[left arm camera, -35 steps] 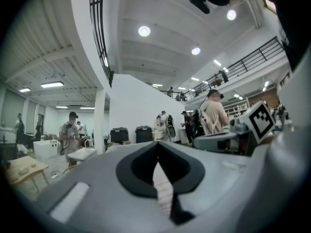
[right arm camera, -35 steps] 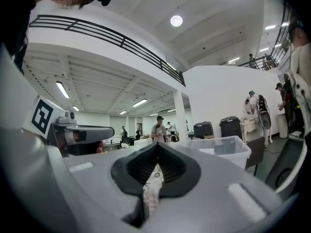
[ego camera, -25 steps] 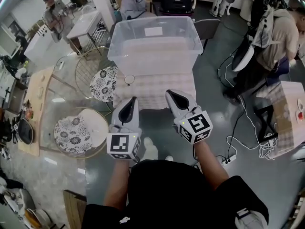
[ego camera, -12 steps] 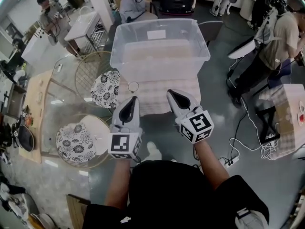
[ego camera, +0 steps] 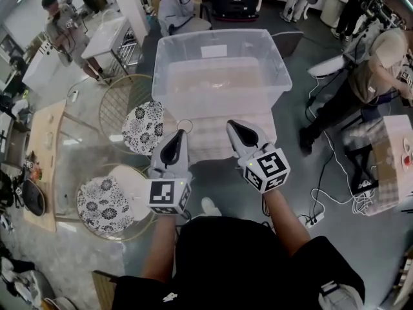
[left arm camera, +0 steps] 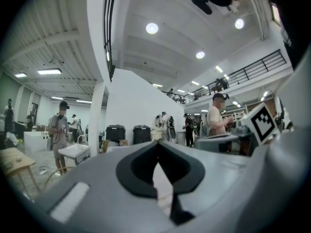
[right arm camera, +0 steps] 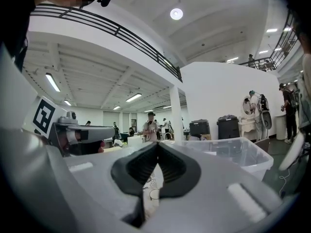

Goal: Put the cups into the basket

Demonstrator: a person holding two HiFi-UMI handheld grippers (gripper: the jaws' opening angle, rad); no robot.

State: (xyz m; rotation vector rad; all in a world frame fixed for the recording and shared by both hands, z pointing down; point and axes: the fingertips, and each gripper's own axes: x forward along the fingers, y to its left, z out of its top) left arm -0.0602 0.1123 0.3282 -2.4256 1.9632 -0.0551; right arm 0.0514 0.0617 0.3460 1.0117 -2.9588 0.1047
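Clear basket (ego camera: 219,70) fills the table's (ego camera: 210,141) far side, cup (ego camera: 184,126) at its left edge; left gripper (ego camera: 178,137) and right gripper (ego camera: 235,128), clenched empty, point level, likely to reach.

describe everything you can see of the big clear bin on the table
The clear bin is a large rectangular tub of translucent, slightly frosted plastic, with rounded corners and a rolled rim that is wider than its base. It has no lid on and stands upright and open on a checked cloth, which shows faintly through its bottom. A white label sits on its far wall. Nothing can be made out inside it.
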